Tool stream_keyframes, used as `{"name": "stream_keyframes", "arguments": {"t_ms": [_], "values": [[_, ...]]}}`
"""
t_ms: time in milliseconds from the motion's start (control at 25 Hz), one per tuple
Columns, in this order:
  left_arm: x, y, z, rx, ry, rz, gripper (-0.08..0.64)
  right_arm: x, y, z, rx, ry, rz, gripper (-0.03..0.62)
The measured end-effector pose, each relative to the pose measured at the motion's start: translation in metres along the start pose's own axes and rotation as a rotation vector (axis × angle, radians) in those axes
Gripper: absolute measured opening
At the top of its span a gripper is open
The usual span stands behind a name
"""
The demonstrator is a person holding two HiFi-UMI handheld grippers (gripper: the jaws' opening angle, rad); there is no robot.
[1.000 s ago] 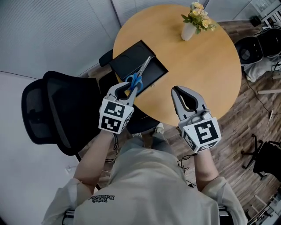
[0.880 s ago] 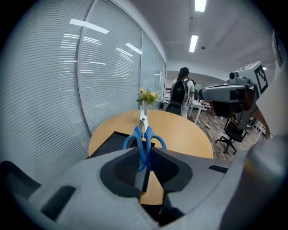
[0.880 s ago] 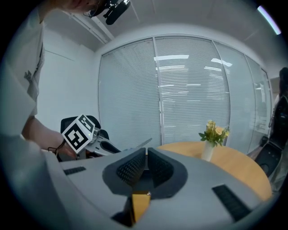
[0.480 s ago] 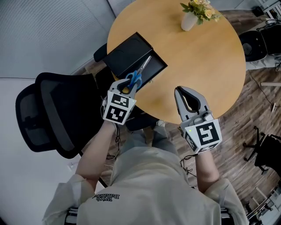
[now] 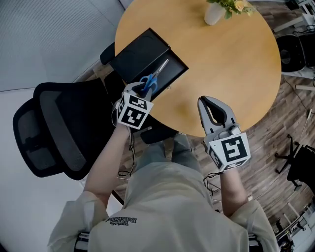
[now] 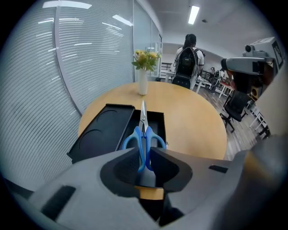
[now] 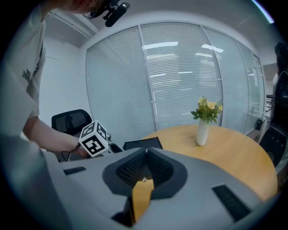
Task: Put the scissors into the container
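Note:
Blue-handled scissors (image 5: 152,80) (image 6: 144,134) point away from me, blades over the open black container (image 5: 170,76) (image 6: 155,123) at the round table's near-left edge. My left gripper (image 5: 140,90) (image 6: 144,155) is shut on the scissors' handles, holding them above the container's front rim. The container's black lid (image 5: 138,54) (image 6: 101,132) lies beside it on the left. My right gripper (image 5: 210,104) (image 7: 146,152) hovers at the table's near edge, jaws together, holding nothing.
A white vase of yellow flowers (image 5: 216,11) (image 6: 143,76) (image 7: 203,128) stands at the table's far side. A black office chair (image 5: 54,128) is left of me, below the table edge. A person with a backpack (image 6: 188,63) stands far behind the table.
My left gripper has carried the scissors forward and left, from the table's edge to over the container. The right gripper has stayed about where it was.

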State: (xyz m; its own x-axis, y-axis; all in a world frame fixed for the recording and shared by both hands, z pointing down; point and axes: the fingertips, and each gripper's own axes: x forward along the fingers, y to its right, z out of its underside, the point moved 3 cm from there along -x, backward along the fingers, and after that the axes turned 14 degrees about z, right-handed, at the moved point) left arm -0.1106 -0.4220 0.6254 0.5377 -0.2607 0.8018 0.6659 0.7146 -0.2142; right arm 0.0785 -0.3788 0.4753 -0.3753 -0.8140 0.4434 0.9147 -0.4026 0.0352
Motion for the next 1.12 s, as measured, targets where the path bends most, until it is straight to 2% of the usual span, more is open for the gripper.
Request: {"name": "stream_keyframes", "arguments": {"t_ms": [200,440,760,1120], "values": [[0.013,-0.007,0.007,0.024,-0.08,0.005,0.089,0.01,0.001,0.008,0.068,-0.02,-0.025,0.035],[0.028,-0.011,0.008,0.129,-0.207,-0.005,0.089,0.019,-0.001,0.011,0.071,-0.024,-0.036,0.035],[0.049,-0.013,0.013,0.098,-0.312,0.029,0.089,0.024,0.003,0.014,0.078,-0.029,-0.049,0.035],[0.067,-0.019,0.018,0.106,-0.419,0.017,0.089,0.018,0.008,0.008,0.094,-0.009,-0.064,0.035]]}}
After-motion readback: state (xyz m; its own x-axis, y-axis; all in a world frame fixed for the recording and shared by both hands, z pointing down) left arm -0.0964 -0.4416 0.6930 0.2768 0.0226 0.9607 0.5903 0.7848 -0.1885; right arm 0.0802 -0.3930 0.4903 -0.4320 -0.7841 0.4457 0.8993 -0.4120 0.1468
